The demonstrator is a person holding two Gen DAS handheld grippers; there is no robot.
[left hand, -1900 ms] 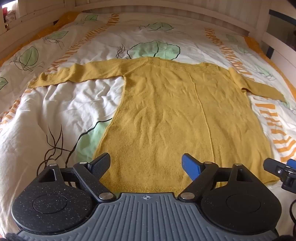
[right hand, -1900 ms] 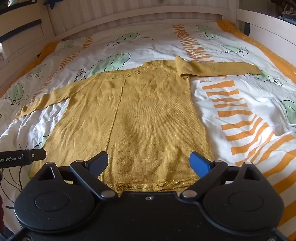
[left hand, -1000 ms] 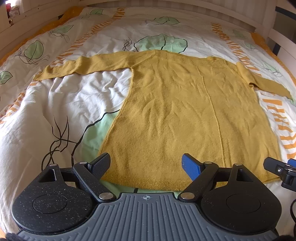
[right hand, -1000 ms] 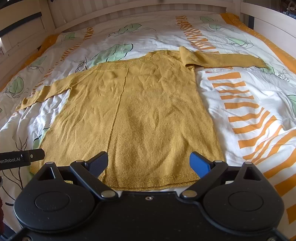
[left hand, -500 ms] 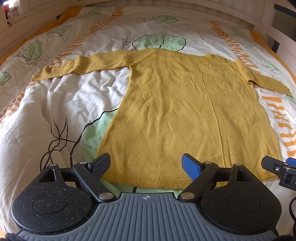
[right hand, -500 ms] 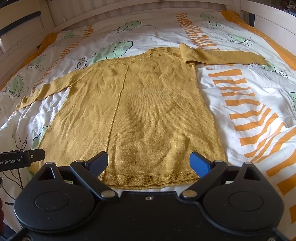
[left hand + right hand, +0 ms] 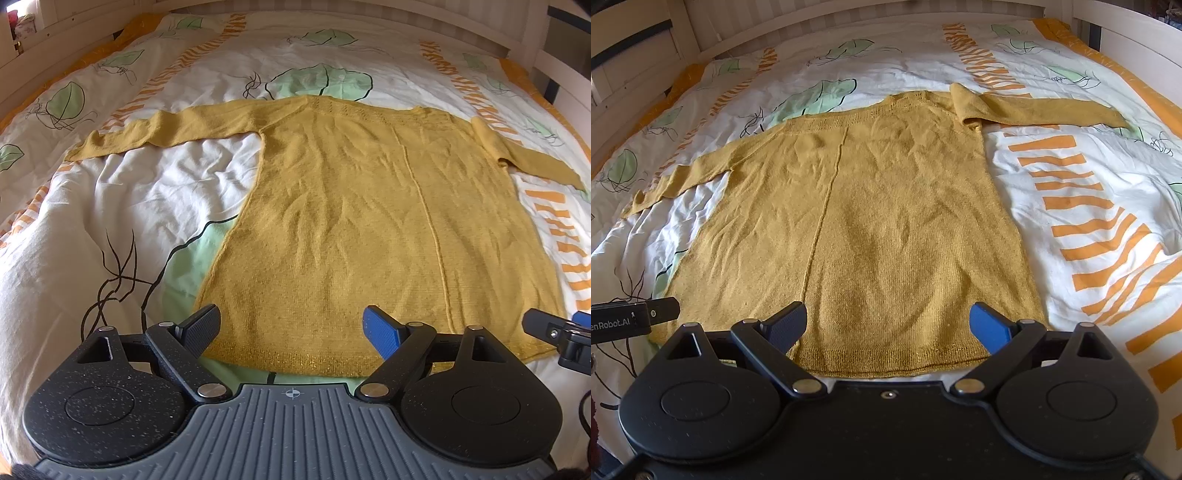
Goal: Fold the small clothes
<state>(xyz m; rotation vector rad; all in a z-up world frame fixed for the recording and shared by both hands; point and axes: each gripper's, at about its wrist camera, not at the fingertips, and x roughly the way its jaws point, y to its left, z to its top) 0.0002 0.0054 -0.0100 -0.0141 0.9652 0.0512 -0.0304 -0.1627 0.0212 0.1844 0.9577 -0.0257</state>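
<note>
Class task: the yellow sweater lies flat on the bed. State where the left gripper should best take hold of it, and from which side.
Probably the near left hem corner of the sweater, approached low from the near edge. The hem lies flat just ahead of the open left gripper.

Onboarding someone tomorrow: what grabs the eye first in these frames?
The mustard-yellow sweater spread flat in the middle of the bed, both sleeves out to the sides. Under it, the white duvet with green leaves and orange stripes. Both hand-held grippers, left and right, are open over the near hem.
</note>
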